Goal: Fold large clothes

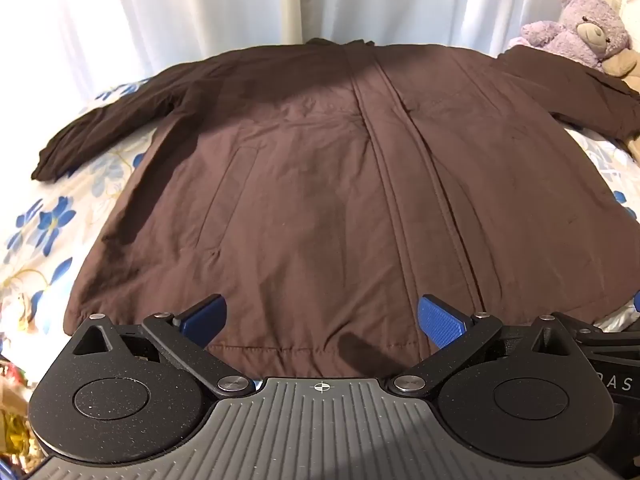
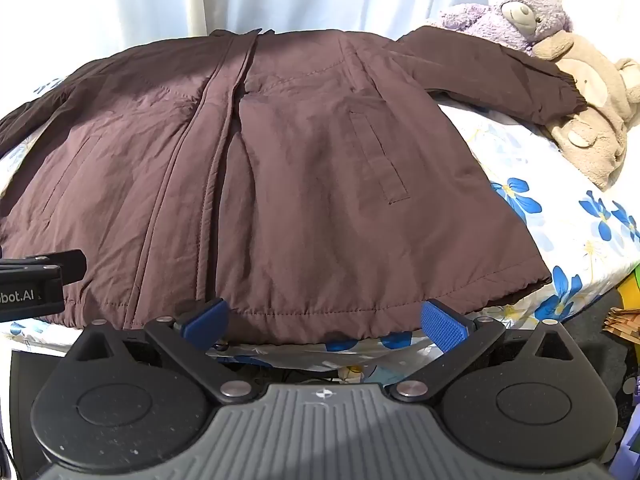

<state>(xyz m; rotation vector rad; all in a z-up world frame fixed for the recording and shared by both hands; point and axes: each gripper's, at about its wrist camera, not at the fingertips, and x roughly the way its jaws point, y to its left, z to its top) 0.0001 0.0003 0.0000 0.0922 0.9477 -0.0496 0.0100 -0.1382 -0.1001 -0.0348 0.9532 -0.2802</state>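
A large dark brown jacket (image 1: 312, 184) lies flat and front up on a bed, collar at the far side, hem nearest me, both sleeves spread out. It also shows in the right wrist view (image 2: 304, 184). My left gripper (image 1: 322, 318) is open and empty, just above the hem left of the zipper placket. My right gripper (image 2: 324, 320) is open and empty at the hem on the jacket's right half. The left gripper's body (image 2: 36, 284) shows at the left edge of the right wrist view.
The bed has a white sheet with blue flowers (image 2: 560, 216). A purple teddy bear (image 2: 516, 8) and a beige plush toy (image 2: 592, 120) lie at the far right, touching the right sleeve's cuff. White curtains (image 1: 160, 12) hang behind. Clutter sits off the bed's near corners.
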